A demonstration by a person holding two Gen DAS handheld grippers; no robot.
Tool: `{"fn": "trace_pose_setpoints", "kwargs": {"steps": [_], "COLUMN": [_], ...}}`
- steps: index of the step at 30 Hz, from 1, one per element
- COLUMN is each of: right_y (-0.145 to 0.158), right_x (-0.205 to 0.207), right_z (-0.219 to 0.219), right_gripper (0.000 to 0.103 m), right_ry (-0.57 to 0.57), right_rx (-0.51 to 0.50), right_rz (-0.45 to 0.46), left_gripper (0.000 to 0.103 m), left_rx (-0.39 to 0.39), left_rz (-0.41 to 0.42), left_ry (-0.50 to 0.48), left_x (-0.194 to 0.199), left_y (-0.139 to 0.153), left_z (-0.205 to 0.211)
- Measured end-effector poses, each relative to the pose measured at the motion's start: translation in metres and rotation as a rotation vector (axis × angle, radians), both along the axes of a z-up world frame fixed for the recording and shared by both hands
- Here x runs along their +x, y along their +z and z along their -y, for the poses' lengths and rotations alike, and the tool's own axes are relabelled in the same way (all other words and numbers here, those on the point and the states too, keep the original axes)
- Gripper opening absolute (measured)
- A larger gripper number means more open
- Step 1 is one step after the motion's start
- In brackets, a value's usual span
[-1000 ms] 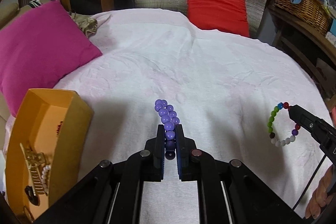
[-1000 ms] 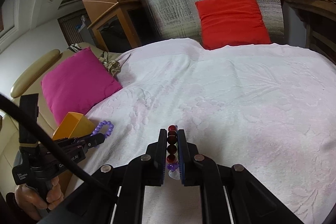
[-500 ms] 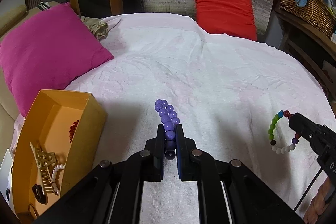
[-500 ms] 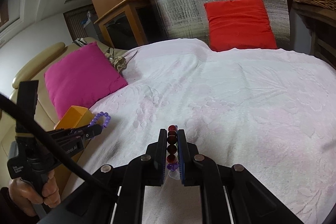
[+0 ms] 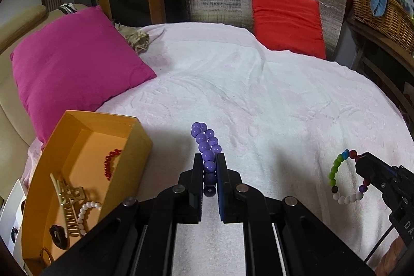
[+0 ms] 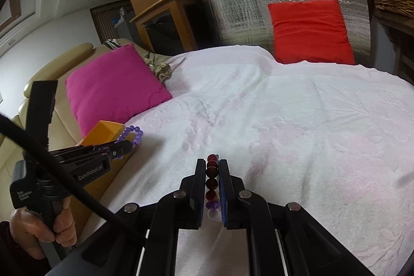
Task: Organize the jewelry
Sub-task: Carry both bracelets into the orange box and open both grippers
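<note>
Your left claw [image 5: 209, 167] is clamped tight on the purple bracelet [image 5: 205, 144], held above the white bed cover [image 5: 258, 95] just right of the orange box [image 5: 137, 144]. That box holds a red bracelet [image 5: 110, 164], a gold clip [image 5: 68, 201] and pearls [image 5: 86, 211] (plus something small and dark). Your right claw [image 6: 212, 170] pinches the multicolour bracelet [image 5: 344, 177], off to the right.

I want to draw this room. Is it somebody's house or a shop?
Most likely a lived-in home: a round bed or couch under a white textured cover, a magenta square cushion, and a woven wicker basket of clothes on a shelf.
</note>
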State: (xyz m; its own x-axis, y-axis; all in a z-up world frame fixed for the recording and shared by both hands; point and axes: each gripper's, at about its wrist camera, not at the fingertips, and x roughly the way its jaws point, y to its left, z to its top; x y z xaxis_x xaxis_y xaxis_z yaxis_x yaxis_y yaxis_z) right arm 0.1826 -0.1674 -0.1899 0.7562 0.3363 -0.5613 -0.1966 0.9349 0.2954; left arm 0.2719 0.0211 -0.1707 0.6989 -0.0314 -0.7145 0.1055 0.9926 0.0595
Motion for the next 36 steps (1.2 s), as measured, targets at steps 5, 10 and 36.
{"fn": "trace_pose_setpoints", "kwargs": {"steps": [5, 10, 36], "right_y": [0.002, 0.005, 0.002], "right_x": [-0.002, 0.000, 0.133], "right_z": [-0.014, -0.032, -0.294], "right_gripper": [0.011, 0.011, 0.011], "right_ry": [0.021, 0.043, 0.317], "right_rx": [0.010, 0.013, 0.029], "right_rz": [0.011, 0.008, -0.210], "left_gripper": [0.009, 0.009, 0.009], "left_rx": [0.004, -0.028, -0.077], "left_rz": [0.022, 0.052, -0.156], "left_ry": [0.022, 0.069, 0.446], "left_x": [-0.008, -0.016, -0.096], "left_y": [0.006, 0.019, -0.037], "left_z": [-0.011, -0.036, -0.264]}}
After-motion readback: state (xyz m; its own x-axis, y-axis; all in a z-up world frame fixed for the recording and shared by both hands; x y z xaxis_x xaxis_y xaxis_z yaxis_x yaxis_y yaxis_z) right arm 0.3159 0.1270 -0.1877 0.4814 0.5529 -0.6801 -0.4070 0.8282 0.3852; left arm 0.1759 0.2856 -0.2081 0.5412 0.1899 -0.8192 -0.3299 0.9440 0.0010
